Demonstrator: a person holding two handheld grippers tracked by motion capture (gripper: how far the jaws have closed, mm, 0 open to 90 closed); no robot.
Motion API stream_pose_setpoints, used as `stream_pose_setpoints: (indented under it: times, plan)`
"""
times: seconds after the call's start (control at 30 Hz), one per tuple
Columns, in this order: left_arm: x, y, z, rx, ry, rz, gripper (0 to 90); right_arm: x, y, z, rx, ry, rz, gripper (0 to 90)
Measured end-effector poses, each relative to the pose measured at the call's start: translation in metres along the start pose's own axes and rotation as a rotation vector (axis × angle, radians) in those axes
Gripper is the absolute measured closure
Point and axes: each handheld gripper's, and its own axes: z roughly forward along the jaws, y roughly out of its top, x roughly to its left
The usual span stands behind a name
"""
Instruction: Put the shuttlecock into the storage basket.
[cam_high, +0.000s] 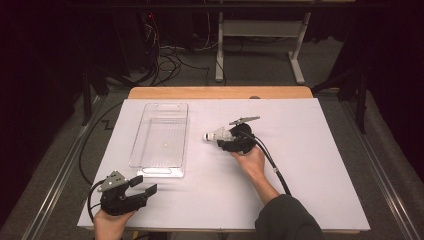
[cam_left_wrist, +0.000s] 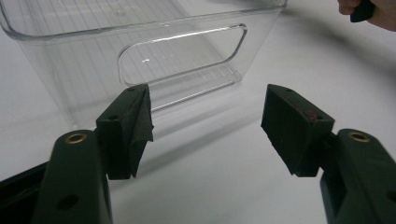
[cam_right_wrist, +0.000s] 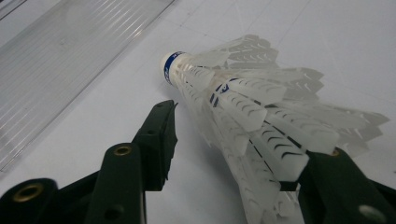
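The shuttlecock (cam_high: 216, 135) was found lying on the white table (cam_high: 310, 165), just right of the clear bin (cam_high: 161, 137), between the jaws of the right hand-held gripper (cam_high: 226, 140); the bin was seen empty, so the pick-up was judged barely begun and the carry and drop still outstanding. In the right gripper view the feathers (cam_right_wrist: 261, 116) were seen resting against one jaw with a gap at the other, so no firm pinch was recorded; the left hand-held gripper (cam_left_wrist: 208, 126) was noted spread wide, holding nothing, facing the bin's handle cut-out (cam_left_wrist: 182, 56), a detail barely made out from above.
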Motion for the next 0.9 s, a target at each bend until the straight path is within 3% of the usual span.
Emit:
stream_pose_setpoints:
  times: [0.43,0.9]
  plan:
    - [-0.0003,0.0000,0.0003,0.000,-0.001,0.000,34.1,0.0044,0.0034,0.0039,0.033,0.018,-0.005,78.5]
    - [0.0006,-0.0001,-0.0004,0.000,0.001,0.000,34.1,0.0084,0.0038,-0.0010,0.034,0.037,-0.038,85.5]
